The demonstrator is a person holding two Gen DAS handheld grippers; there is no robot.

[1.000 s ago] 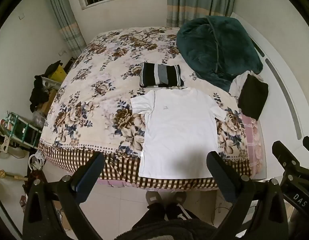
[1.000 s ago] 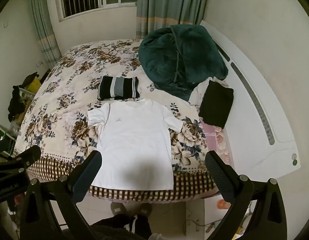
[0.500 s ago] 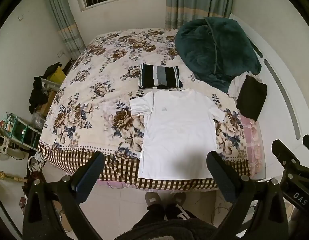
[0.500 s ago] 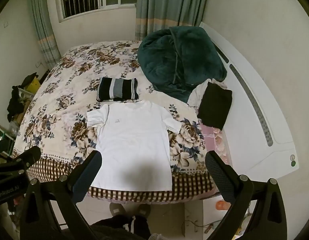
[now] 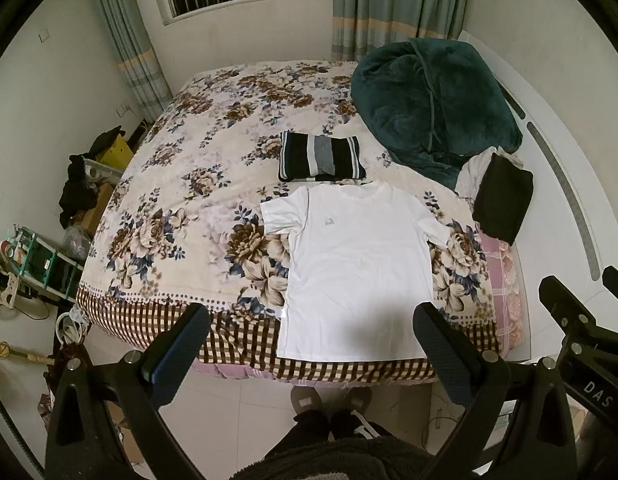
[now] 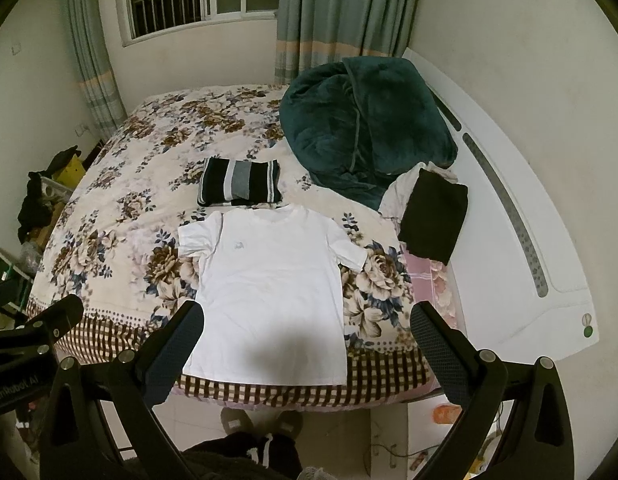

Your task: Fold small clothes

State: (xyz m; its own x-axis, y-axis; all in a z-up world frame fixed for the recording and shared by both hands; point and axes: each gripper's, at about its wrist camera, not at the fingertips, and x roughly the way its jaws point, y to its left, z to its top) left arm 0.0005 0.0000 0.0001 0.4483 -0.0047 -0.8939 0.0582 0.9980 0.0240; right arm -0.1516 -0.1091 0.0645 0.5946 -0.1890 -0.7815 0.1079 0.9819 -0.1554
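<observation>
Flat white cotton T-shirt point(image 5: 359, 268) lies at the floral-quilted bed's point(image 5: 181, 216) near edge, hem overhanging; left gripper point(image 5: 309, 344) and right gripper point(image 6: 305, 340) hover spread, empty: pinch sleeve and hem corners together, fold evenly

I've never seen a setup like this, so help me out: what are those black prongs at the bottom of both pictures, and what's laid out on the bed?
Those prongs are hand-held grippers, one per hand, each carrying a camera looking along its fingers. One picture comes from the left gripper, the other from the right gripper. Both are open and hold nothing. On the floral bed a white T-shirt lies flat, unfolded. Behind it sits a folded striped garment, with a green blanket and a black garment to the right.
</observation>
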